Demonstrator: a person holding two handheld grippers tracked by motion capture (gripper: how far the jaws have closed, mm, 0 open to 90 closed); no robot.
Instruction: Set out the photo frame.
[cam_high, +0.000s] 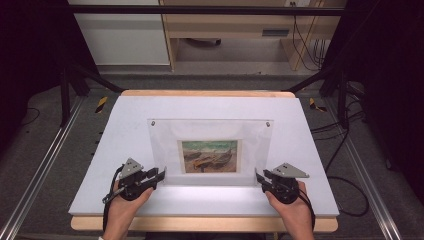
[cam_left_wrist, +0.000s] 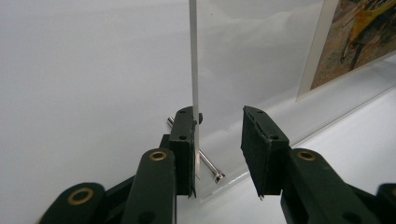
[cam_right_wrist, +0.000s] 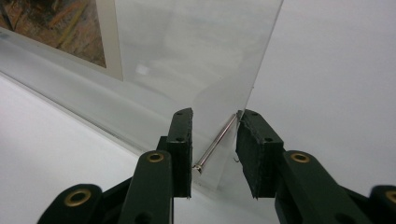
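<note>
Your left gripper (cam_left_wrist: 217, 154) and right gripper (cam_right_wrist: 215, 149) each straddle a bottom corner of the upright clear acrylic picture frame (cam_high: 210, 131), jaws partly open, not clamped.

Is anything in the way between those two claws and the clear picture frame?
Nothing visible. The left claw and the right claw already sit at the lower corners of the clear frame, each straddling the panel's edge by a metal pin, with no other object between them.
</note>
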